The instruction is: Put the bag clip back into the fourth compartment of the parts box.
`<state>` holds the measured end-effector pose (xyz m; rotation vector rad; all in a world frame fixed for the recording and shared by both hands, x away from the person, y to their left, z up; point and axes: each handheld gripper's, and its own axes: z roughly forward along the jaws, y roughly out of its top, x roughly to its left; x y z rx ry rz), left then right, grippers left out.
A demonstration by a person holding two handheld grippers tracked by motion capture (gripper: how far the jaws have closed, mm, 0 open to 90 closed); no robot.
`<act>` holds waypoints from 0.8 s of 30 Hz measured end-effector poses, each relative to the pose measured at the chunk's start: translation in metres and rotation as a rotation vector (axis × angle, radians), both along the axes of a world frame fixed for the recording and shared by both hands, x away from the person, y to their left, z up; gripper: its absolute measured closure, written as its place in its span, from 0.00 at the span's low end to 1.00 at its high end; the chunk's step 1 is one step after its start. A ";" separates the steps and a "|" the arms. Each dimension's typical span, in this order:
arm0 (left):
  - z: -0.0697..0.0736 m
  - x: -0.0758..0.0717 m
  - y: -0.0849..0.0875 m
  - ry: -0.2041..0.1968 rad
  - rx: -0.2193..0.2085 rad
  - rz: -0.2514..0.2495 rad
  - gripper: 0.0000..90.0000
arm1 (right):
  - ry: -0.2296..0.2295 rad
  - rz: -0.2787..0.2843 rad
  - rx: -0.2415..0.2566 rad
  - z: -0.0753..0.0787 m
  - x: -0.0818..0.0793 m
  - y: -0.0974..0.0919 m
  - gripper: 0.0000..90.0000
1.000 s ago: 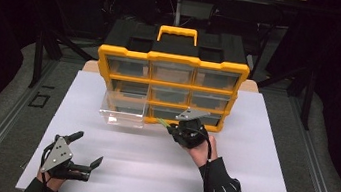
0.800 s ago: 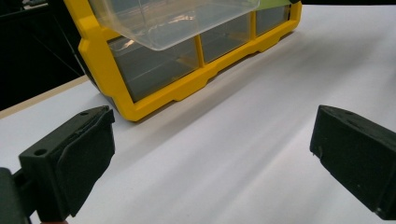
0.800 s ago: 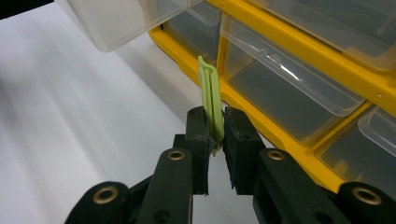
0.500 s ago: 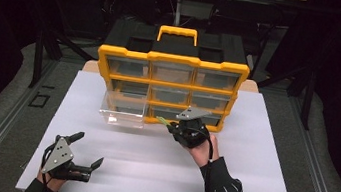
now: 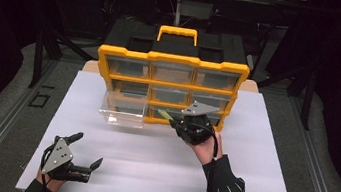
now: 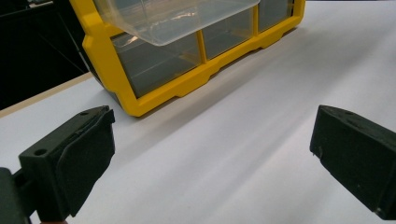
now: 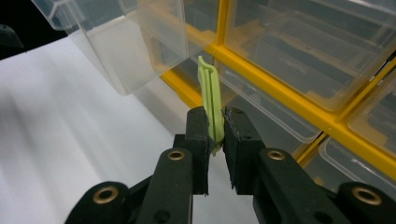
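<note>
Two grippers, one green strip

Raised before the yellow drawer cabinet point(image 5: 172, 68), the right gripper point(image 7: 215, 128) pinches a green strip point(image 7: 212, 100) tight, just beside the pulled-out clear drawer point(image 5: 123, 109). Low on the white table point(image 5: 248, 177), the left gripper point(image 5: 86, 157) rests spread wide, empty.

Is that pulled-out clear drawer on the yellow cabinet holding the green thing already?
No: the green strip is clamped between the jaws of the right gripper, outside the clear drawer, which looks bare inside.
</note>
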<state>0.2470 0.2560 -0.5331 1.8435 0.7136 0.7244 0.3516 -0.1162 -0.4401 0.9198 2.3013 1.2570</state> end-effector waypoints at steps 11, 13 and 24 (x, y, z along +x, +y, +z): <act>0.000 0.001 -0.002 0.004 0.005 0.000 0.00 | -0.029 -0.002 0.017 0.015 0.003 0.006 0.90; 0.000 0.001 -0.002 0.002 0.004 0.000 0.00 | -0.039 0.000 0.012 0.020 0.004 0.008 0.90; 0.000 0.001 -0.001 0.001 0.005 0.002 0.00 | -0.060 -0.006 0.007 0.034 0.006 0.009 0.90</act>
